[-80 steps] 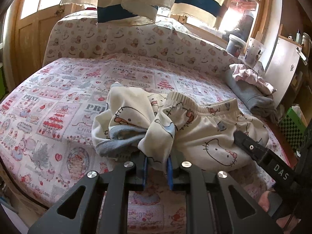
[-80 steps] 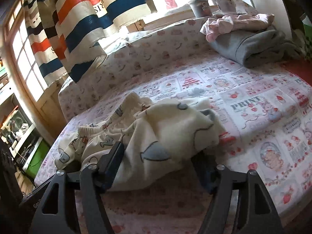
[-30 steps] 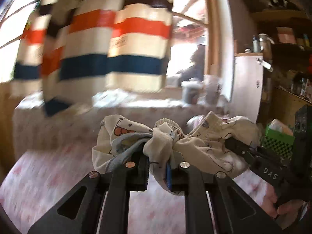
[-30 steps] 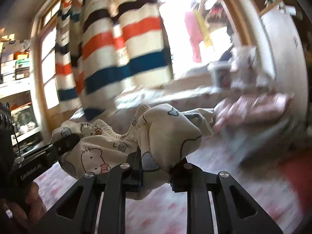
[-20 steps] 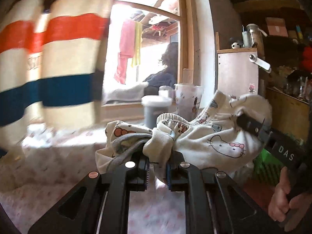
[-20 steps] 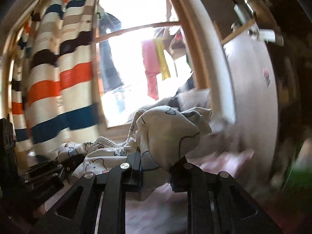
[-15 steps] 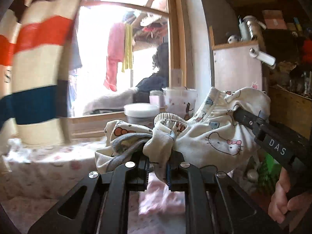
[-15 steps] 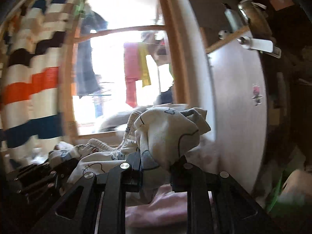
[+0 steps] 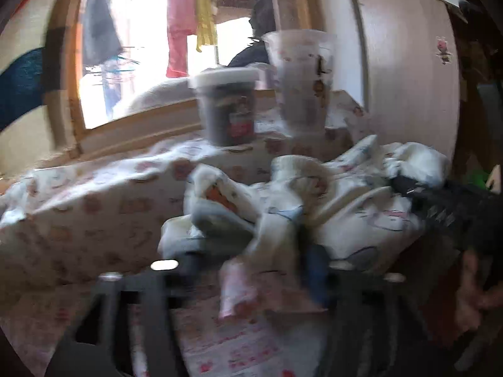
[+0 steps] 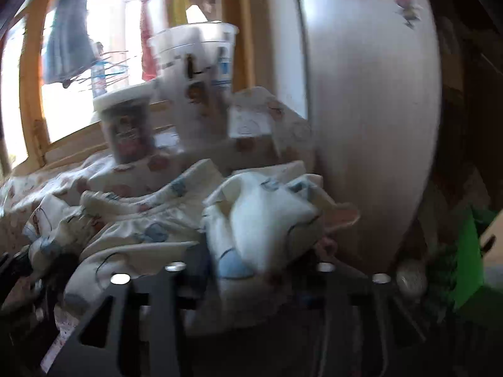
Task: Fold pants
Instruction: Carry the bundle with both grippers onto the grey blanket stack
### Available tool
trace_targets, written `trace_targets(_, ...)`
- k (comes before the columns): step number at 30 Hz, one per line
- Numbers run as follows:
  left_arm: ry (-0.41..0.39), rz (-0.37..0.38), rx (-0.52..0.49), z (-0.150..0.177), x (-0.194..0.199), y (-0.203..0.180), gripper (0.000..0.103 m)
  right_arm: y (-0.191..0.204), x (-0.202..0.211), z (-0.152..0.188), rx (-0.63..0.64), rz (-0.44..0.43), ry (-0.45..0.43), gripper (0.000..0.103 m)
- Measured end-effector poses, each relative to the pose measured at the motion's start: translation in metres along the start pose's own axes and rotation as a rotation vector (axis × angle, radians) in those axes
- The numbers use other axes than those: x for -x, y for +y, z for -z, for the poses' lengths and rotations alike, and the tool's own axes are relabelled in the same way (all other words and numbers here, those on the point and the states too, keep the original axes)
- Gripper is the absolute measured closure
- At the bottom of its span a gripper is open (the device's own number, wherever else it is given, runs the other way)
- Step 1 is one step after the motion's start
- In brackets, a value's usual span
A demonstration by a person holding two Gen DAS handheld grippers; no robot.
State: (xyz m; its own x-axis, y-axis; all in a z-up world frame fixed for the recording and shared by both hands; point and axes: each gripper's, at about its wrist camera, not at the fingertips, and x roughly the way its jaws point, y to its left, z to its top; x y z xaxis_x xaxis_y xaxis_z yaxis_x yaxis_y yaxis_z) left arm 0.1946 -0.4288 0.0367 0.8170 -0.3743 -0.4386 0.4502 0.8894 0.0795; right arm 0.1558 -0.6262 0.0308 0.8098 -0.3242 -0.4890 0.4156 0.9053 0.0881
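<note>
A dark tub (image 9: pixel 228 110) with a white lid stood on the window ledge, and a taller clear cup (image 9: pixel 301 81) printed with small figures stood just beside it on the right. Behind them the wooden window frame (image 9: pixel 67 72) let in bright daylight, with pink and yellow garments (image 9: pixel 188 25) hanging outside. A striped curtain (image 9: pixel 22 72) in cream and blue hung at the left edge. A pale cabinet door (image 9: pixel 408 72) with a small sticker (image 9: pixel 443 50) rose on the right. A patterned bedsheet (image 9: pixel 85 207) in pink and white covered the bed below. Something bright green (image 10: pixel 465 251) showed at the far right of the right wrist view, too blurred to tell.
</note>
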Motion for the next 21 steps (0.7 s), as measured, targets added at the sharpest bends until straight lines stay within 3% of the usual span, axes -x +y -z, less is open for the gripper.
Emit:
trace_targets(2,0.017,0.036,0.018,0.003,0.007,0.011,0.034,-0.011,0.008,-0.006,-0.042,0.053,-0.013,0.028)
trace_targets(6,0.017,0.053,0.057,0.000,0.019,0.024,0.034,-0.024,0.035,-0.016,-0.074,0.047,-0.097,0.028)
trace_targets(8,0.000,0.043,0.070,-0.003,0.027,0.024,0.032,-0.024,0.047,-0.023,-0.078,0.088,-0.153,0.028)
trace_targets(9,-0.003,0.040,0.076,-0.004,0.031,0.024,0.027,-0.024,0.050,-0.026,-0.079,0.083,-0.160,0.027)
trace_targets(11,-0.027,-0.011,0.084,-0.005,0.040,0.024,0.003,-0.028,0.049,-0.035,-0.089,0.038,-0.124,0.027)
trace_targets(14,-0.009,-0.024,0.035,-0.007,0.038,0.022,0.003,-0.033,0.045,-0.039,-0.114,-0.053,-0.109,0.027)
trace_targets(16,-0.033,-0.073,0.055,-0.008,0.042,0.028,0.003,-0.029,0.043,-0.038,-0.097,-0.077,-0.117,0.041)
trace_targets(18,-0.095,-0.086,0.094,-0.010,0.047,0.035,0.012,-0.023,0.034,-0.036,-0.073,-0.136,-0.108,0.071)
trace_targets(19,-0.111,-0.067,0.101,-0.014,0.046,0.036,0.031,-0.019,0.026,-0.034,-0.071,-0.156,-0.098,0.077)
trace_targets(20,-0.105,-0.022,0.091,-0.018,0.041,0.034,0.058,-0.017,0.020,-0.032,-0.074,-0.155,-0.089,0.084)
trace_targets(21,-0.091,0.025,0.082,-0.021,0.035,0.032,0.069,-0.015,0.016,-0.030,-0.077,-0.152,-0.078,0.085)
